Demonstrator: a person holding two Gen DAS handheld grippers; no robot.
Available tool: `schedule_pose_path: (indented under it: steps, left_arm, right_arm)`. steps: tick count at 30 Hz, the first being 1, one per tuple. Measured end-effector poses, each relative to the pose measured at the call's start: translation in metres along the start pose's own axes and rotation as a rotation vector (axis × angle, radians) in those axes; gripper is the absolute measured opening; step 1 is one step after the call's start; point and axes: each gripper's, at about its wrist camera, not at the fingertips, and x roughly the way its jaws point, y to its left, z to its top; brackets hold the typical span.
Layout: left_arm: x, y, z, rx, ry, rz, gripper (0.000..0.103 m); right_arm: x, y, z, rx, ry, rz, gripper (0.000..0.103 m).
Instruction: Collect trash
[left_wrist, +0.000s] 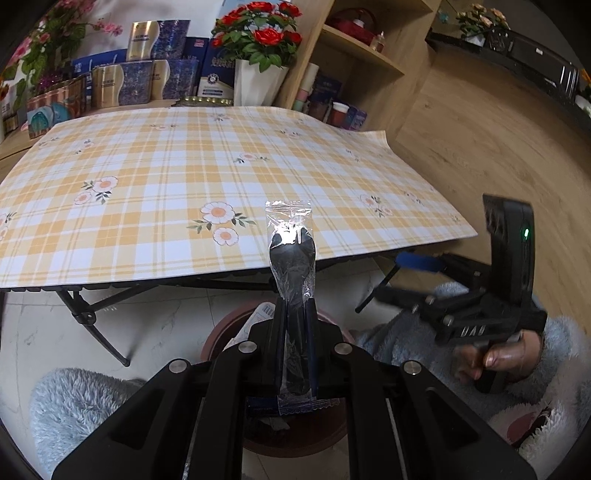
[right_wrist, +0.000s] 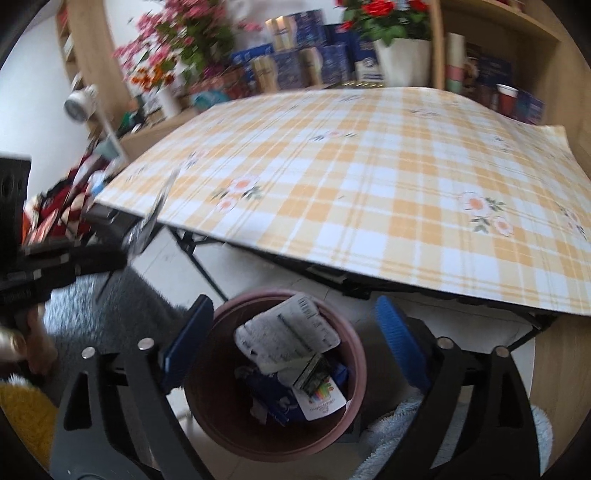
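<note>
My left gripper (left_wrist: 295, 314) is shut on a black plastic spoon in a clear wrapper (left_wrist: 291, 254), which stands up between the fingers in front of the table edge. Under it shows part of the brown-pink bin (left_wrist: 221, 332). In the right wrist view the right gripper (right_wrist: 291, 332) hangs open over the bin (right_wrist: 255, 295), its blue pads (right_wrist: 395, 332) wide apart with nothing between them. Inside lie a white wrapper (right_wrist: 288, 332), a blue packet (right_wrist: 273, 395) and a printed card (right_wrist: 321, 402). At the left, the left gripper (right_wrist: 129, 243) holds the wrapped spoon (right_wrist: 157, 206).
A folding table with a yellow plaid cloth (left_wrist: 184, 166) (right_wrist: 369, 184) stands just beyond the bin. Flower pots, boxes and wooden shelves (left_wrist: 354, 55) sit behind it. The right gripper (left_wrist: 388, 280) and the hand holding it (left_wrist: 495, 358) are at the right, over fluffy sleeves.
</note>
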Motion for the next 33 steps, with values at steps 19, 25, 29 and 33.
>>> schedule_pose_path:
  steps: [19, 25, 29, 33]
  left_arm:
    - [0.040, -0.020, -0.010, 0.116, 0.159, 0.012, 0.061]
    - [0.038, -0.018, -0.007, 0.098, 0.143, 0.044, 0.087]
    - [0.037, -0.012, -0.006, 0.069, 0.139, 0.068, 0.092]
    - [0.037, -0.008, -0.005, 0.052, 0.138, 0.081, 0.094]
  right_arm:
    - [-0.004, -0.024, 0.002, 0.114, -0.037, -0.030, 0.097]
    - [-0.005, -0.025, 0.002, 0.119, -0.038, -0.027, 0.097]
    - [-0.005, -0.025, 0.002, 0.119, -0.038, -0.026, 0.097]
    - [-0.005, -0.026, 0.002, 0.120, -0.037, -0.026, 0.097]
